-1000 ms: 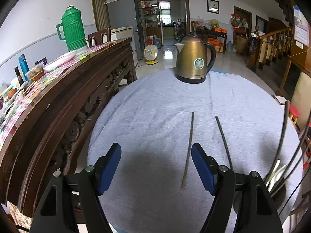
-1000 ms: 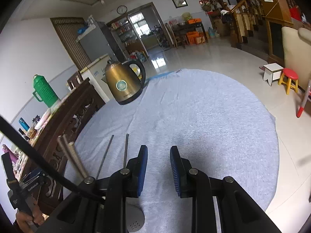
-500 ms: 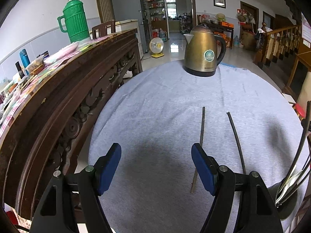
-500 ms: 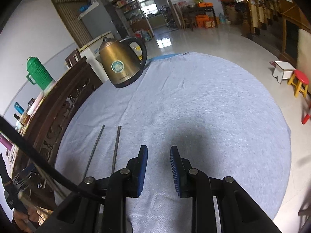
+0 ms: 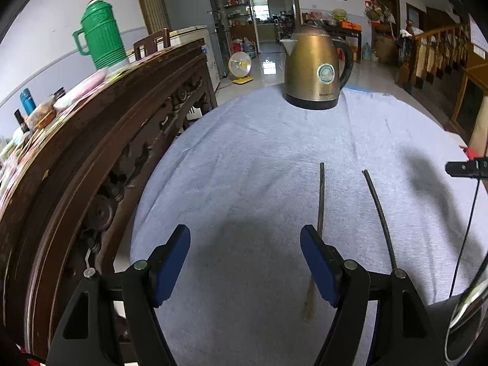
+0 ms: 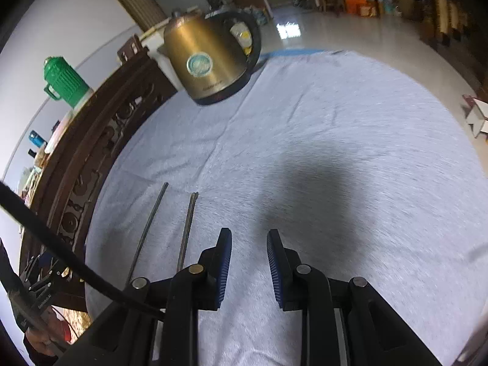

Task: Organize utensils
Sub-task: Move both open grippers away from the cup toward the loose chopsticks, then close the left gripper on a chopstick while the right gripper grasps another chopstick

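Observation:
Two dark chopsticks lie side by side on the grey tablecloth. In the left wrist view the brown chopstick runs past the right finger and the black chopstick lies further right. My left gripper is wide open and empty above the cloth, left of both. In the right wrist view the same chopsticks lie just left of my right gripper, whose jaws stand a narrow gap apart with nothing between them. A shiny utensil holder's rim shows at the lower right.
A gold electric kettle stands at the table's far side, also in the right wrist view. A carved dark wooden sideboard borders the table's left, carrying a green thermos and bottles. A black cable crosses the lower left.
Both grippers have moved forward and lower over the table; the kettle and chopsticks look larger. The utensils that showed at the left view's right edge have slid mostly out of frame.

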